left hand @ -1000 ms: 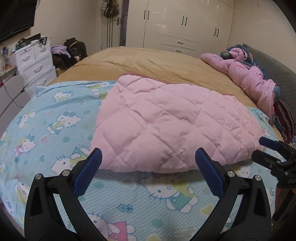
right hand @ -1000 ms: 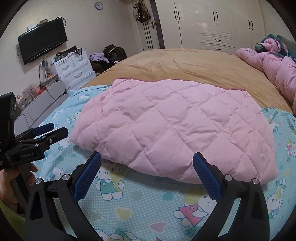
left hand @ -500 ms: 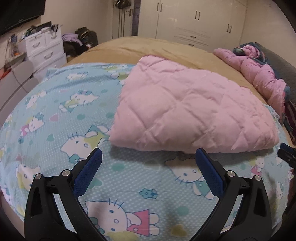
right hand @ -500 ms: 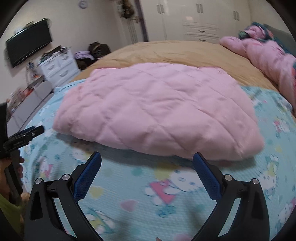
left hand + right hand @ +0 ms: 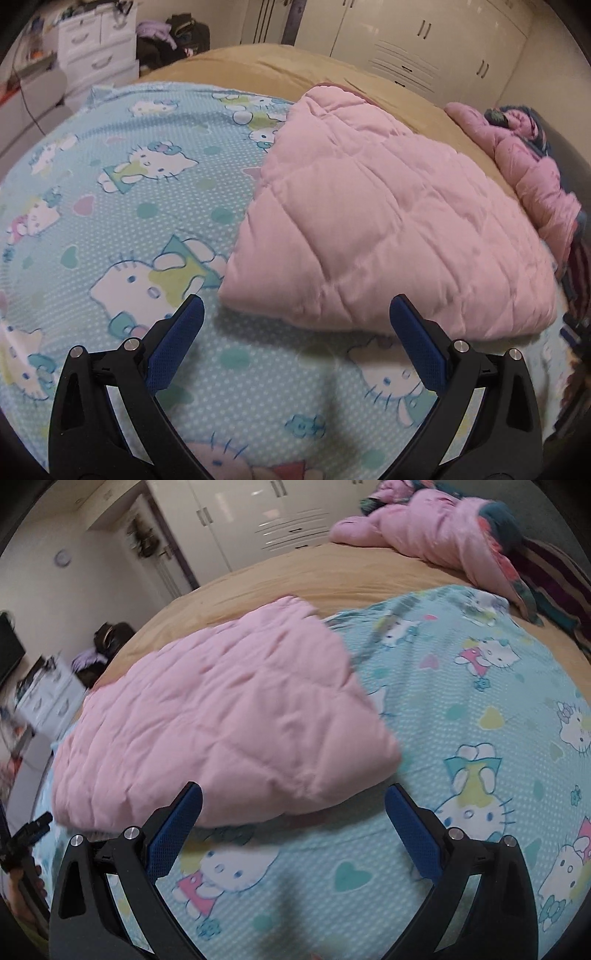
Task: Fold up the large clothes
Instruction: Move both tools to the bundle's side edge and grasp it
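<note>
A folded pink quilted garment [image 5: 388,229] lies on a bed, resting on a light-blue sheet [image 5: 122,206] printed with cartoon cats, hearts and small flowers; no readable writing or brand shows on either. The left claw [image 5: 295,325] hangs near the garment's near edge with its blue-padded fingers [image 5: 177,339] spread wide and nothing between them, the garment's near-left corner lying just beyond the gap. The right claw [image 5: 293,812] is likewise spread and empty, poised over the sheet at the garment's near-right corner [image 5: 384,753]; this view is blurred. Beyond the blue sheet a tan bedspread [image 5: 280,70] covers the far part of the bed, and the garment's far edge reaches onto it. At the far right a crumpled pink padded coat [image 5: 532,173] lies heaped against a dark headboard. A white chest of drawers [image 5: 96,44] stands at the far left, its drawers shut, with dark bags and clothes [image 5: 173,37] piled beside it. White wardrobe doors [image 5: 424,40], all closed, fill the far wall. At the right-wrist view's lower left edge, the left claw's tip [image 5: 37,823] and a hand [image 5: 22,897] below it show.
</note>
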Demonstrator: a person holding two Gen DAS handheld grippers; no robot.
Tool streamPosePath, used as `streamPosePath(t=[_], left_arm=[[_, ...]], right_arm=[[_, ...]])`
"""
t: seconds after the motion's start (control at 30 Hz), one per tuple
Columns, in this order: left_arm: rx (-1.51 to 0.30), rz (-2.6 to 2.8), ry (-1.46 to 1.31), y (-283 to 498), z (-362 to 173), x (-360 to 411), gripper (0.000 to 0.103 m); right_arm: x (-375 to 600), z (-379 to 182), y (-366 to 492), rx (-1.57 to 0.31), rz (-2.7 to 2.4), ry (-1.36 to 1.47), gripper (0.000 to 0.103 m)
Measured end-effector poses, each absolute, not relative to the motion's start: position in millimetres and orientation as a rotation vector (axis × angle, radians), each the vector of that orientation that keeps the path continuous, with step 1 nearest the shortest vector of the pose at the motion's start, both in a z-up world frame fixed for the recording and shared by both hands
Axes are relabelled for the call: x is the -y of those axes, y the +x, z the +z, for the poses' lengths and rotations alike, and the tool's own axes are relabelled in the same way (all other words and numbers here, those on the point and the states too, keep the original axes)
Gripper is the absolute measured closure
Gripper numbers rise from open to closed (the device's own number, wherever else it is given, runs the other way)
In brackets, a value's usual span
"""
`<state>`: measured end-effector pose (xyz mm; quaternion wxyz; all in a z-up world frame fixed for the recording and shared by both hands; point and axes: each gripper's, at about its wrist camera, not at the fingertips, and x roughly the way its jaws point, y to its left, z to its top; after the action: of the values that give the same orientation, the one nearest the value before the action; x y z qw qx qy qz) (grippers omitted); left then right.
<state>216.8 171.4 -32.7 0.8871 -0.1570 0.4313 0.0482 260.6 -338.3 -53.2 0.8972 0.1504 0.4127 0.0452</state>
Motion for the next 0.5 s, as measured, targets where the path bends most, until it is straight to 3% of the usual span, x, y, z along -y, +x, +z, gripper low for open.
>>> streamPosePath(t=[0.5], left_arm=[[-1.001, -0.008, -0.459, 287, -54, -201, 0.008]], right_arm=[[372, -76, 320, -0.983, 0.131, 0.383, 0.004]])
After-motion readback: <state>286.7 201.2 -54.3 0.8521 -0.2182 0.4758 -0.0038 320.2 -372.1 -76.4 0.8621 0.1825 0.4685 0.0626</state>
